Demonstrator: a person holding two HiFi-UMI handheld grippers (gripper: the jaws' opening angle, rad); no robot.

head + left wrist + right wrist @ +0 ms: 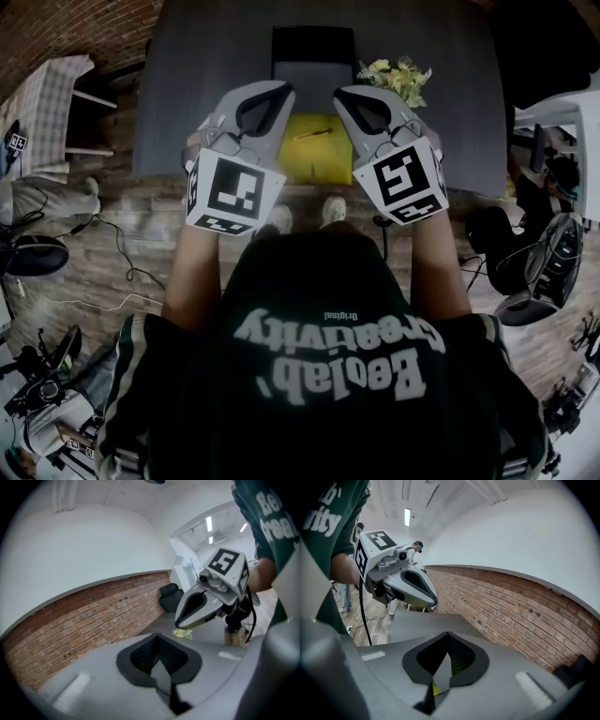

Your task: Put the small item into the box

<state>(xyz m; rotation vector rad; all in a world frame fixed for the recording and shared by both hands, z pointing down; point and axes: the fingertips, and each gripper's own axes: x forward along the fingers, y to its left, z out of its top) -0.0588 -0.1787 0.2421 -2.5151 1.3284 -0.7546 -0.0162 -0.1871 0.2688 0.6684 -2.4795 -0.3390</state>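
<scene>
Your two hand-held grippers, left and right, sit mid-frame, both closed and empty. One grey tabletop fills the top. On it are one black box, one yellow mat, one flower bunch, and one thin yellowish pencil-like item lying on the mat.

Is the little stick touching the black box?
Apart. The head view shows the little stick lying on the yellow mat, with bare yellow between it and the black box.
</scene>
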